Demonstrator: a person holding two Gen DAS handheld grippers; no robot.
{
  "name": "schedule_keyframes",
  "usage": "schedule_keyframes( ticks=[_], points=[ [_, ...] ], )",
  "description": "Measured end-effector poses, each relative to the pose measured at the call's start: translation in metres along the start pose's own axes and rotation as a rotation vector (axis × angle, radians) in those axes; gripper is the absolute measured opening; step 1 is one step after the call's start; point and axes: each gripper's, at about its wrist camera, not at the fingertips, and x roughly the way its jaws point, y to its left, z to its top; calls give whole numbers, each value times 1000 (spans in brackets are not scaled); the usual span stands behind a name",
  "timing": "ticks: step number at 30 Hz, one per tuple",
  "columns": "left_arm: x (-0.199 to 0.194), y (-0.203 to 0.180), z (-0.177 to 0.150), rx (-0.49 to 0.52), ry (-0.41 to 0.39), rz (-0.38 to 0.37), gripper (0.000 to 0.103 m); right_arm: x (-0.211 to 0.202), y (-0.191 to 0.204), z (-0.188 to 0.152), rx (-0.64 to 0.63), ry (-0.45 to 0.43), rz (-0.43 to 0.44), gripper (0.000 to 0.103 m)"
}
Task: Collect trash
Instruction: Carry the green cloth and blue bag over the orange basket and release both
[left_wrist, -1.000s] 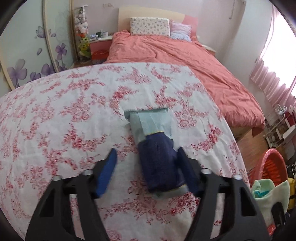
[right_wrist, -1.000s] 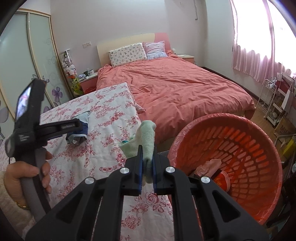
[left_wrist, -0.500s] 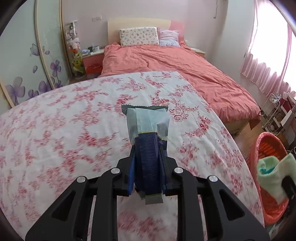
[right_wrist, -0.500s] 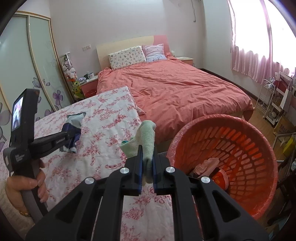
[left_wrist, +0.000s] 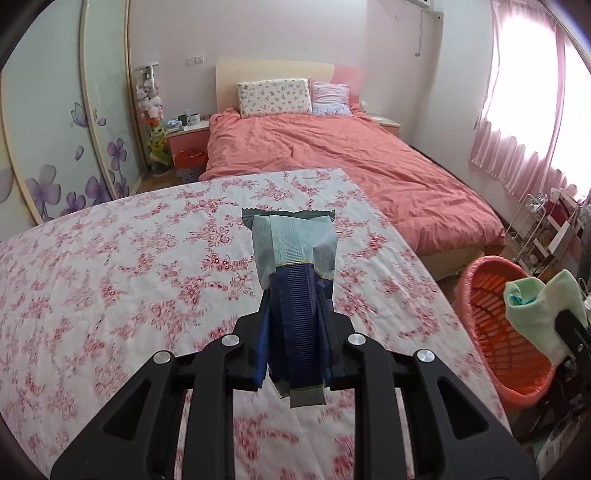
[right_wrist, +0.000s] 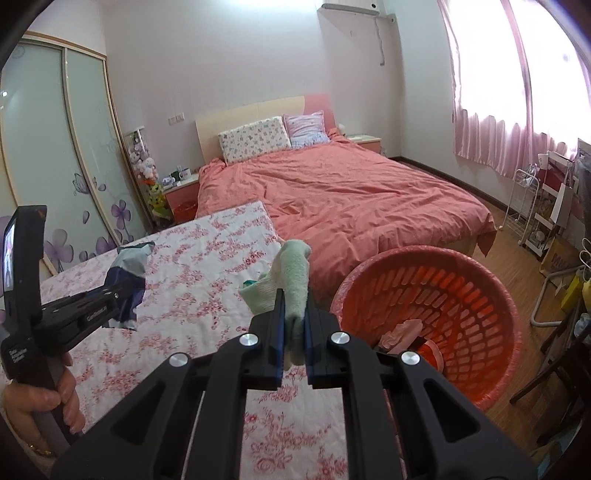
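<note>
Pinching a blue-and-pale wrapper (left_wrist: 295, 288) above the floral cloth (left_wrist: 129, 266), the left gripper (left_wrist: 297, 343) grips firmly; the right gripper (right_wrist: 294, 332) clamps a green rag (right_wrist: 295, 273) (orange basket (right_wrist: 491, 280) at three o'clock).

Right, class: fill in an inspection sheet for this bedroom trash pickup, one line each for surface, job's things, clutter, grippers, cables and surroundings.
Surface: floral-print cloth over a raised flat surface; nothing lies on the part in view.
Job's things: blue and pale wrapper and pale green cloth, both held; orange basket on the floor with some trash inside.
Clutter: nothing seen on the cloth.
Grippers: left hand-held gripper shut on the wrapper; right hand-held gripper shut on the green cloth, beside the basket.
Cables: one wire hangs below the wall unit.
Surroundings: pink bed, flowered wardrobe doors, pink curtains, wire rack.
</note>
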Motion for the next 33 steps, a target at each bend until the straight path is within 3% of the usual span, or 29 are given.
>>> schedule_keyframes(
  ticks=[9, 17, 33],
  points=[
    [-36, -17, -14, 19, -28, -75, 22, -41, -18, -5, 21, -54, -36, 9],
    [-48, -57, -22, 60, -30, -174, 22, -60, -51, -10, 56, -84, -98, 9],
    [-40, -135, -28, 124, -6, -367, 22, -63, -116, -18, 151, -108, -155, 9]
  ],
)
